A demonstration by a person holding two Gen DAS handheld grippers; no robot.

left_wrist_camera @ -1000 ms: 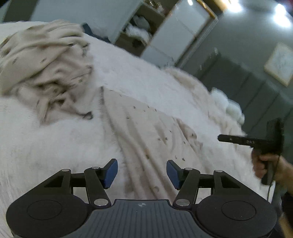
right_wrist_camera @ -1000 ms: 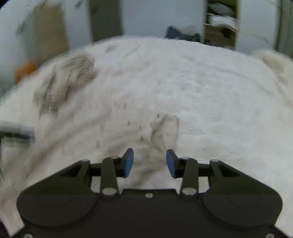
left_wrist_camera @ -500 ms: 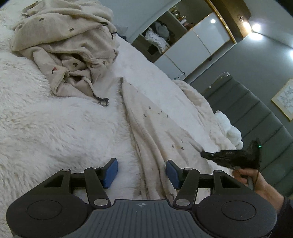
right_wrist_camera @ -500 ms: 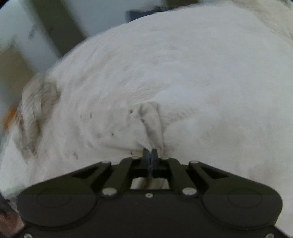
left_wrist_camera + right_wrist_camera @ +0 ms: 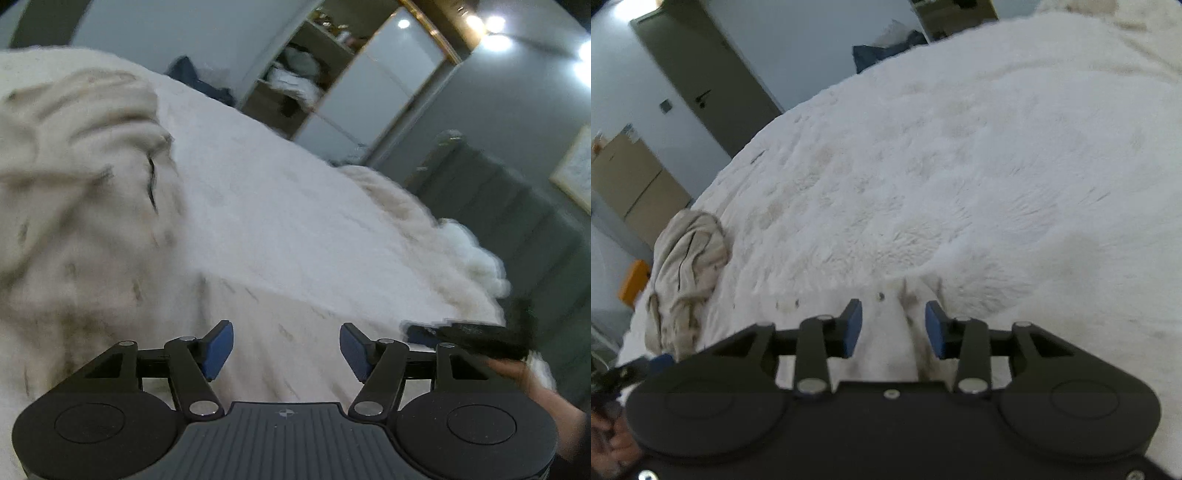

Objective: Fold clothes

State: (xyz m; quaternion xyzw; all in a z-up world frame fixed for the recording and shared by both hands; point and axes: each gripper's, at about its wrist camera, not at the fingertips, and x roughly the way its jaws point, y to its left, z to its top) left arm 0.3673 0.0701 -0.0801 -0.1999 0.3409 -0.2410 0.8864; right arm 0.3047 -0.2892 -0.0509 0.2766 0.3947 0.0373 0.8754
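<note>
- bedroom; white fluffy bed cover.
- crumpled cream garment at nine o'clock; another garment's edge lies between my parted right gripper.
- left gripper spread, empty.
- judged step: laying flat; next calls for pinching that edge.

Crumpled beige spotted garment lies on bed.

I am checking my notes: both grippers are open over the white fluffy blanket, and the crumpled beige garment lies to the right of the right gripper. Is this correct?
One detail is wrong. In the right wrist view, the crumpled beige garment lies to the left of the right gripper, not the right. The left gripper and right gripper are open over the white fluffy blanket.
</note>
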